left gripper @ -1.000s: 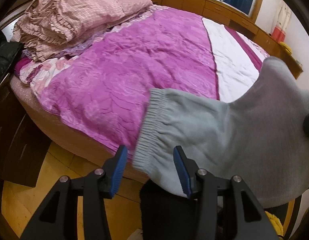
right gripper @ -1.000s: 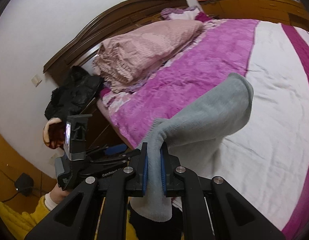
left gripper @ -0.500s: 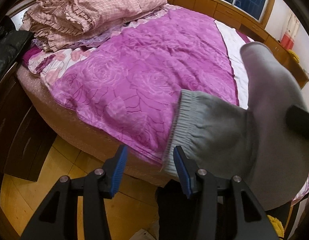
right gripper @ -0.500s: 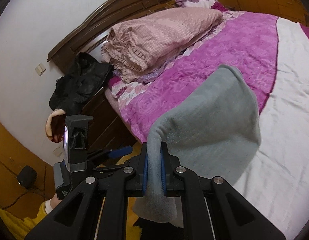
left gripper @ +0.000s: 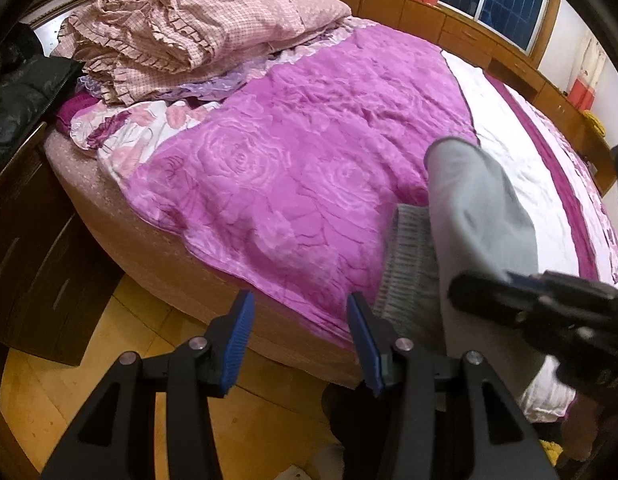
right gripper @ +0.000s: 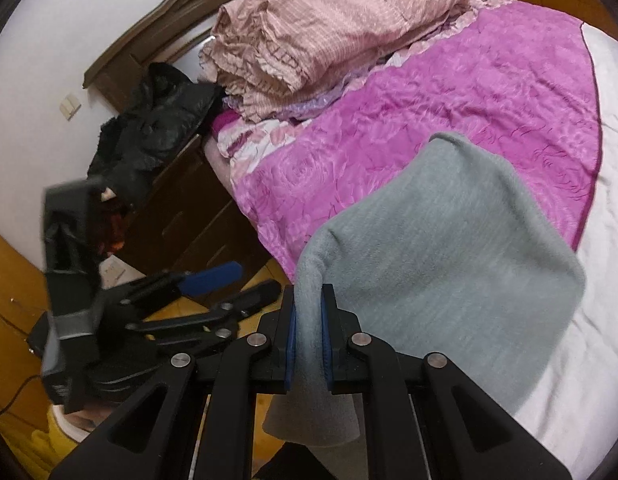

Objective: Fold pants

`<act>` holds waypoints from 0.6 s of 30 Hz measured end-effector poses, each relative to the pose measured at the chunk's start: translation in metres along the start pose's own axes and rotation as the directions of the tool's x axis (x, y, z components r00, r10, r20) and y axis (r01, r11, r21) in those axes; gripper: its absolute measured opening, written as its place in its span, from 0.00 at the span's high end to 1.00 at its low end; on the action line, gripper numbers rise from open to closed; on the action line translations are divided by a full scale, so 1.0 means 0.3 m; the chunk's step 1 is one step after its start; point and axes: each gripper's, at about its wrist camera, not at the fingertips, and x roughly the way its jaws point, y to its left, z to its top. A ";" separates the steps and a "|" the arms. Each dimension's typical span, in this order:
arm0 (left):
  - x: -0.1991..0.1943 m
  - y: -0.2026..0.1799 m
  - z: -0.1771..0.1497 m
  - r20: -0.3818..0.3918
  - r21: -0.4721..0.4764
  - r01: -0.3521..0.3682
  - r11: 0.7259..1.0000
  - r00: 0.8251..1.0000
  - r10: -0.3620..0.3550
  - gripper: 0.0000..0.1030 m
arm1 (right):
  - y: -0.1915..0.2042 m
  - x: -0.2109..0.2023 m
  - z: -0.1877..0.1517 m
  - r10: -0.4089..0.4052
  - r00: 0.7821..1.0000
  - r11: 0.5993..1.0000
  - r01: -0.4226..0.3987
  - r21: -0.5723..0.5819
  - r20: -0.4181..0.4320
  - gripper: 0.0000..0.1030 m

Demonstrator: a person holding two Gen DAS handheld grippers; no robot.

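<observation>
Right gripper (right gripper: 309,332), angled downward, clamps grey pants (right gripper: 441,264), now lower over the bed (right gripper: 429,112); left gripper (left gripper: 300,340) half-open, empty, shifted sideways.

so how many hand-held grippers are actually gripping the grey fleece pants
1. The right hand-held gripper is shut on a bunched fold of the grey fleece pants at the bed edge. The left hand-held gripper is open, empty, beside the ribbed waistband.

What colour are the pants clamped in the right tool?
Plain light grey pants, with a ribbed band at one end; the colour shows best in the right wrist view.
</observation>
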 end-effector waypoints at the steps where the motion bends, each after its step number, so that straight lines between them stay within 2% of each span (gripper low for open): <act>1: 0.003 0.007 0.004 -0.001 -0.002 -0.004 1.000 1.000 0.004 0.51 | -0.004 0.021 0.003 -0.001 1.000 1.000 0.002 0.004 -0.009 0.97; 6: 0.005 0.035 0.009 0.001 -0.008 -0.016 1.000 1.000 0.016 0.51 | -0.021 0.076 0.004 0.004 0.999 0.999 -0.002 0.032 -0.034 0.91; 9: -0.004 0.039 0.013 0.012 -0.001 -0.021 1.000 1.000 0.021 0.51 | -0.014 0.079 -0.003 -0.005 0.999 0.999 0.006 0.033 -0.041 0.81; 14: -0.038 0.020 0.030 0.034 0.005 0.012 1.000 0.999 -0.012 0.51 | 0.018 0.009 -0.048 -0.077 0.997 0.997 0.077 0.013 -0.009 0.57; 18: -0.075 -0.026 0.038 0.063 0.038 0.047 0.998 0.997 -0.049 0.51 | 0.003 -0.074 -0.087 -0.077 0.997 0.997 0.077 0.029 -0.001 0.54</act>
